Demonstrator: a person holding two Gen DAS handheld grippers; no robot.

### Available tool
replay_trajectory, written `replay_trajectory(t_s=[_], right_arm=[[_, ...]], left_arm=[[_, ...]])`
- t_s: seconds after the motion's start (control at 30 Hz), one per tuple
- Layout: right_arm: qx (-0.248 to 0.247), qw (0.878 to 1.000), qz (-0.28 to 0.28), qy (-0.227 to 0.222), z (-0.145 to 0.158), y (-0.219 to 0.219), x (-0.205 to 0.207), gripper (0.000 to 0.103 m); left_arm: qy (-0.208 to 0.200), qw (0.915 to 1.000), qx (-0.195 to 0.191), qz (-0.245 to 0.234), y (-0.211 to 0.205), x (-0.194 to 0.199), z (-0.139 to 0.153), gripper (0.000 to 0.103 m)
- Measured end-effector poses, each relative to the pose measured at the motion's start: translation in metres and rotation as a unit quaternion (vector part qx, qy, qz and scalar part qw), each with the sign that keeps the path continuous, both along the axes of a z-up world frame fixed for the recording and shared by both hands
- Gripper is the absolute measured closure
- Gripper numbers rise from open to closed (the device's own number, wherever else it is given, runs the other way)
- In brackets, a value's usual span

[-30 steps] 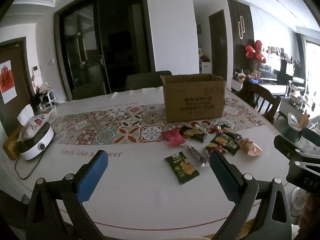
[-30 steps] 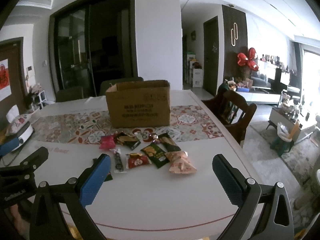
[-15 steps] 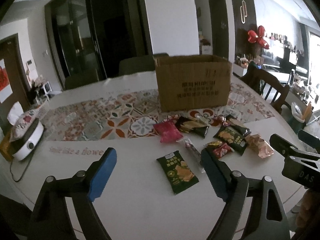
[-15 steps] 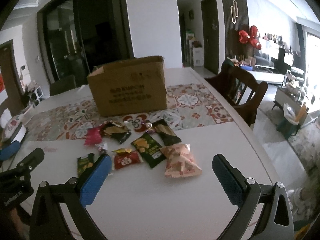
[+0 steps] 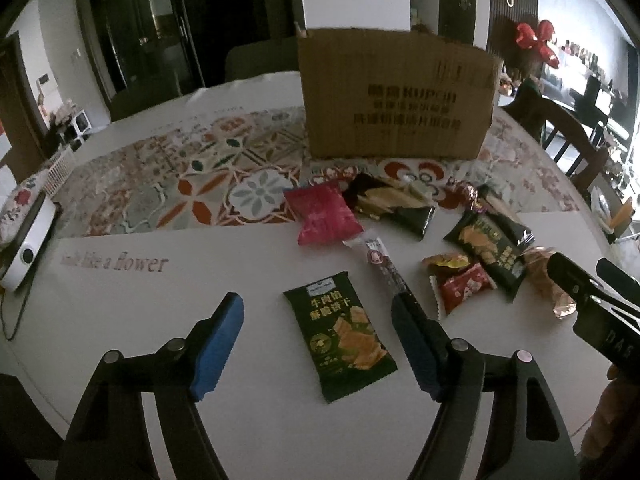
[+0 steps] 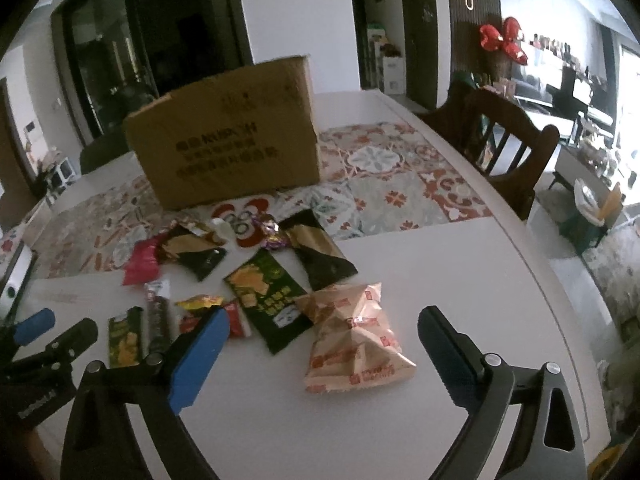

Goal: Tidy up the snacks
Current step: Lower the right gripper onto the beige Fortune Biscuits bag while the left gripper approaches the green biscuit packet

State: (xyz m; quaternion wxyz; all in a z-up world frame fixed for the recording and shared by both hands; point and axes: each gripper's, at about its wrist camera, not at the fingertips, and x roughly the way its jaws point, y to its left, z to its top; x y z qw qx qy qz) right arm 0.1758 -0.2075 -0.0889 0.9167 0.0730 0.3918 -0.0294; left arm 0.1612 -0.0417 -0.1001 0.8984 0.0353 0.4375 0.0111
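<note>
- The snacks lie loose on the white counter (image 5: 120, 320), in front of a cardboard box (image 5: 396, 96) that stands on the patterned runner (image 5: 192, 184). None of them is lifted yet, so we judge that we are at the first step: the approach for picking.
- Nearest to our left tongs (image 5: 318, 322) is the dark green cracker packet (image 5: 340, 336). It lies flat, a little apart from the other packets, and sits between the two blue pads. The jaws are closing on it, but the pads do not touch it yet.
- Our right tongs (image 6: 320, 330) stand over the pale puffed bag with red print (image 6: 354, 340). This bag is between the pads too, and it touches the edge of a green chip packet (image 6: 268, 296). The jaws are wide and only begin to close; nothing is held.
- Behind these lie a pink packet (image 5: 324, 214), a thin stick snack (image 5: 384, 268), a small red packet (image 5: 464, 286) and some dark packets, close together or overlapping.
- For the next move, we think each pair of tongs must come lower until the pads are beside its packet, then close. The flat green packet will be harder: the pads need to catch its thin edges. The puffed bag is soft, so a gentle grip is better.
- After that, we suppose the box is the place for them.
</note>
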Motion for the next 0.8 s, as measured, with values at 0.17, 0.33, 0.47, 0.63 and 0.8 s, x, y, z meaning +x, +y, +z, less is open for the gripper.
replay_trajectory(t_s=[0.17, 0.33, 0.47, 0.63, 0.8], right_arm=[[-0.004, 1.000, -0.006, 0.017, -0.011, -0.005, 0.010, 0.010], [-0.014, 0.999, -0.010, 0.033, -0.020, -0.005, 0.017, 0.010], [-0.024, 0.999, -0.011, 0.037, -0.023, -0.005, 0.022, 0.011], [-0.029, 0.998, -0.012, 0.047, -0.028, -0.004, 0.026, 0.014], [-0.023, 0.998, -0.012, 0.058, -0.034, -0.004, 0.029, 0.023]], left_arm=[[0.031, 0.9995, -0.006, 0.000, -0.002, 0.011, -0.018, 0.032], [0.051, 0.9987, -0.008, 0.001, -0.001, 0.021, -0.031, 0.034], [0.061, 0.9981, -0.012, 0.004, -0.001, 0.027, -0.038, 0.036], [0.069, 0.9975, -0.014, 0.008, 0.000, 0.034, -0.044, 0.041], [0.076, 0.9970, -0.016, 0.005, -0.001, 0.036, -0.048, 0.049]])
